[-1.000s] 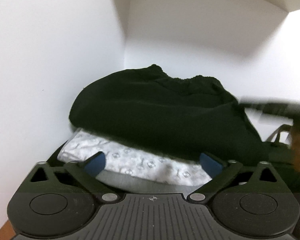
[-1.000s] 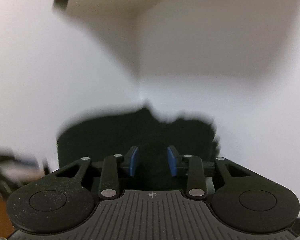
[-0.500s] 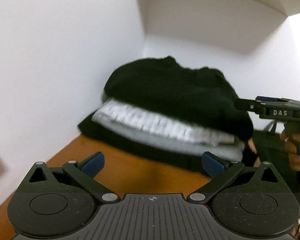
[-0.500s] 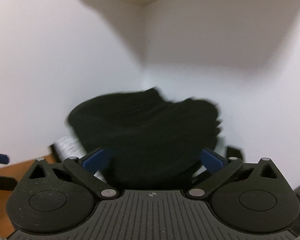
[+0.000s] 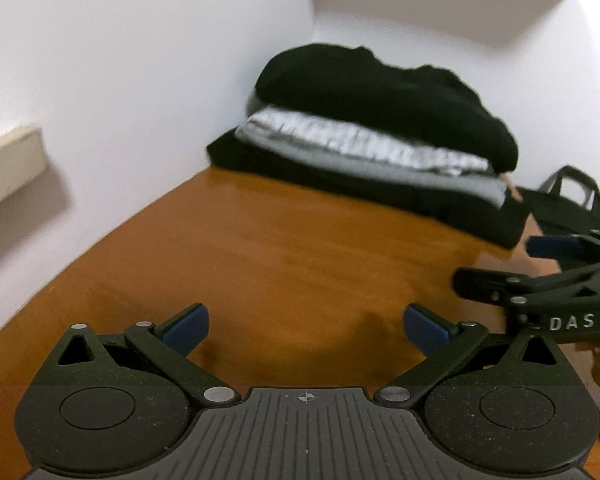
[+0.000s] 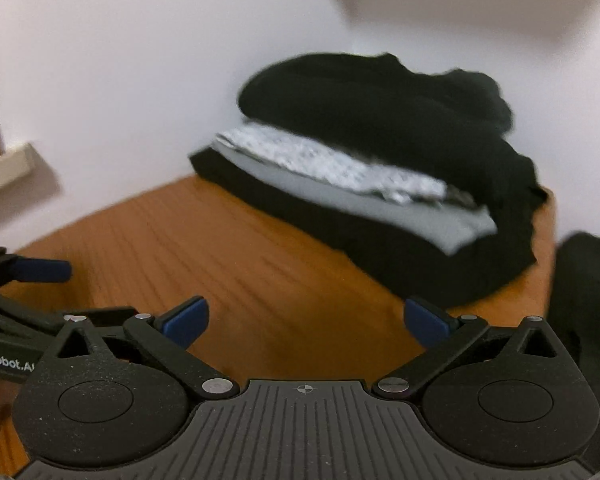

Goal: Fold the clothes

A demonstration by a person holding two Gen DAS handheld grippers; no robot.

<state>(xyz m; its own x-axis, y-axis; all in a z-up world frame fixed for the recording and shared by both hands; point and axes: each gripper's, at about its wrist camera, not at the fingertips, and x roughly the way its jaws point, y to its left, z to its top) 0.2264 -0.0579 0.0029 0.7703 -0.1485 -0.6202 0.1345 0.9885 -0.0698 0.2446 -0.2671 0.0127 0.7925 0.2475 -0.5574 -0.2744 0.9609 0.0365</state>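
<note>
Ahead, the stack of clothes [image 5: 380,136] sat well beyond both sets of jaws, against the back wall corner, its long axis running left to right across them. Neither gripper looked clearly nearer. Left gripper [image 5: 305,322] and right gripper [image 6: 306,318] stood wide open, holding nothing, over bare desk [image 5: 280,248]. Folded stack: black top, white patterned and grey middle, black bottom.

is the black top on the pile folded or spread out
Folded. The black garment lies as a compact rounded bundle on top of the stack, above the patterned white piece, in the corner of the wooden table.
</note>
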